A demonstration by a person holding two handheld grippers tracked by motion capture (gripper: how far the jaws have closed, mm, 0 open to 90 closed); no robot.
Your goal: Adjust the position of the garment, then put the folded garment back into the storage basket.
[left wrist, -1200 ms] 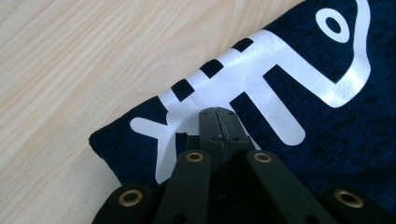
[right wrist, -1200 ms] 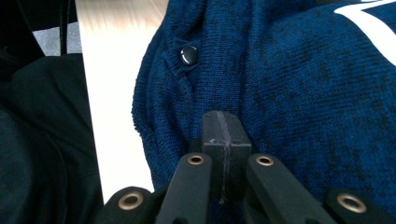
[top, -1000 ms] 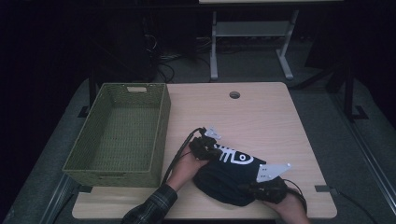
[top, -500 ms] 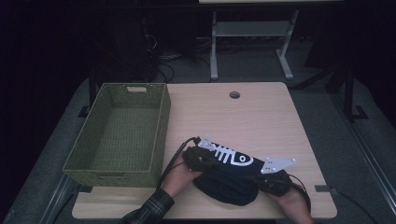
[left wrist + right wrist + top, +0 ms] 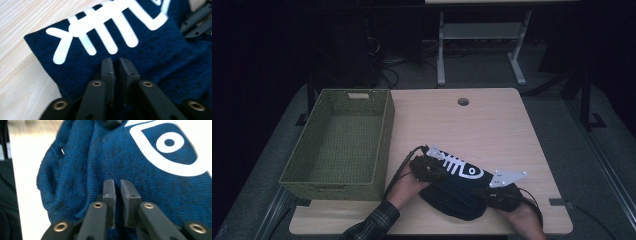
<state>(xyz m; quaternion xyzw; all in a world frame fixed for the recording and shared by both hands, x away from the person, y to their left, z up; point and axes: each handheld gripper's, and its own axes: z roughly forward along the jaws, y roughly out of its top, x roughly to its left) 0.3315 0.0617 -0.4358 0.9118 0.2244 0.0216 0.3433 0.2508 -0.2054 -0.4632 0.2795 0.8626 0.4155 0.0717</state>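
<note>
Dark blue knit garment (image 5: 457,192) w/ white fish-skeleton print (image 5: 460,167) lies folded at the near edge of the worktop (image 5: 472,127), between both hands. Long axis runs diagonally, from upper left by the left tool (image 5: 424,167) down to lower right by the right tool (image 5: 502,192). Each tool sits at its own end of the fabric, so neither hand is nearer overall; left hand (image 5: 404,182) has the tail end, right hand (image 5: 524,220) the head end w/ the eye.

Left tool (image 5: 114,66): jaws a narrow slit apart, have just been opening; no fold visibly pinched between them, cloth lies right under and ahead of the tips. Right tool (image 5: 117,187): same, a thin gap, just been opening, tips resting over the knit, nothing clearly clamped. My read: both have let go of the garment after a fold.

Green woven basket (image 5: 337,140) stands empty at the worktop's left side, just beside the left hand, so prob. the next lift goes left and away from the person, w/ left tool leading.

Worktop is pale wood-look w/ a cable hole (image 5: 463,101) near the far edge. Room dark; a light metal frame (image 5: 482,35) and cables on the floor behind.
</note>
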